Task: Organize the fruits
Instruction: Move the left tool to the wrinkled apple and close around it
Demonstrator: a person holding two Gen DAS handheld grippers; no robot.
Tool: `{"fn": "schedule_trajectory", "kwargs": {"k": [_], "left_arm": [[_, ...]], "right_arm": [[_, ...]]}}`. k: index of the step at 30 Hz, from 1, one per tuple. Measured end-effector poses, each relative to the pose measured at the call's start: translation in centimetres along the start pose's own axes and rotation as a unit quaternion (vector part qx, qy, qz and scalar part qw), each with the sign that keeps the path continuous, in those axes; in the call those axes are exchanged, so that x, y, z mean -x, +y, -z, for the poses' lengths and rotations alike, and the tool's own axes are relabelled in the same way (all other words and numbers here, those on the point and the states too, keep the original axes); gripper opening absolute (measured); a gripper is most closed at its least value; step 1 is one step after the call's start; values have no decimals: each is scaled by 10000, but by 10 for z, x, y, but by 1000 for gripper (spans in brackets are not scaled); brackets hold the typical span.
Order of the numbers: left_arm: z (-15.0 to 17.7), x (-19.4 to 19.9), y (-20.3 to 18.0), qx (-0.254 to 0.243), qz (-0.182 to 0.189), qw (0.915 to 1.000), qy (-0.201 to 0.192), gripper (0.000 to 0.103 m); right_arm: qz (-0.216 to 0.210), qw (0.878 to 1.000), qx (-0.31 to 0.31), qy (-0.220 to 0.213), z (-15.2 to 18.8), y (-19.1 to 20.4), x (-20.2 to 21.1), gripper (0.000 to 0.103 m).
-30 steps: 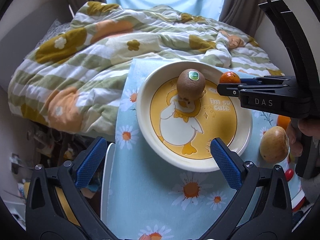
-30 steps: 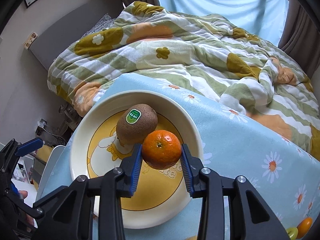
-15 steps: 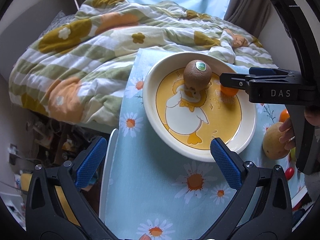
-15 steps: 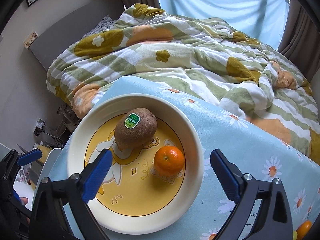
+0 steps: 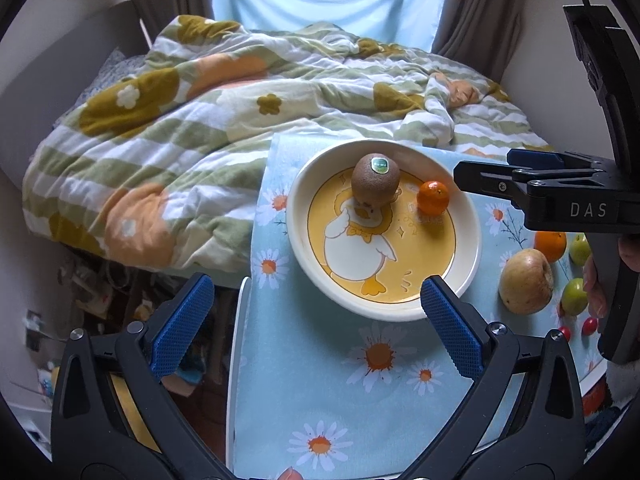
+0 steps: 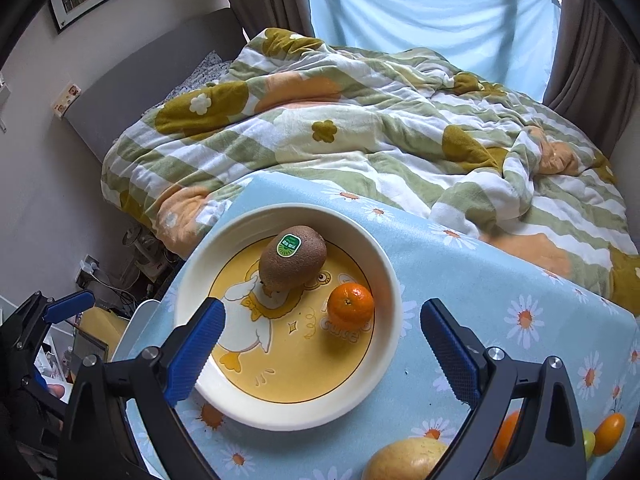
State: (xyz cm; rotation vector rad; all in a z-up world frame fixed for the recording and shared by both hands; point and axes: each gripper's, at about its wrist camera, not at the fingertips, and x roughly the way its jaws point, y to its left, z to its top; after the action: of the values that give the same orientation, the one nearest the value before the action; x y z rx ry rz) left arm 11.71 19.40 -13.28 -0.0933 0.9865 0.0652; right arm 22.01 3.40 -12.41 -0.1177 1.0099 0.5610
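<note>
Both cameras look down at a slant, from close by, at the plate (image 5: 298, 216) (image 6: 394, 280). The left one looks from the plate's near left side. The right one looks from its near right.

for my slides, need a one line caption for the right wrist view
Open right gripper above a duck-print plate holding a kiwi and a mandarin.

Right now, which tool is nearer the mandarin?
Right. The right tool hangs open just above the mandarin in the plate. The left tool is open too, back beyond the plate's near rim.
</note>
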Motion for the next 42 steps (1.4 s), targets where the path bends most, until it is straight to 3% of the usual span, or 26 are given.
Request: {"fn": "schedule_trajectory", "kwargs": {"k": [7,11,23,33,42], "left_arm": [[-9,34,-11,-215,54,9995,-203,103],[-12,49,-22,-299,262,9986,-358,103],[-11,62,-94,-544,695,9951,-452,103],[14,36,-181,-386,644,9969,-219,103],[32,0,-227,-173,479,9987,-78,103]], "right_arm": [[176,9992,-216,-285,12,-1,55,98],[449,9974,-362,-420,23,-10,87,98],[1123,9886,-831,-563,81,-76,159,98],[1010,9896,-901,-479,135,-155,174,98],[862,9930,-737,-337,165,-206,159,98]]}}
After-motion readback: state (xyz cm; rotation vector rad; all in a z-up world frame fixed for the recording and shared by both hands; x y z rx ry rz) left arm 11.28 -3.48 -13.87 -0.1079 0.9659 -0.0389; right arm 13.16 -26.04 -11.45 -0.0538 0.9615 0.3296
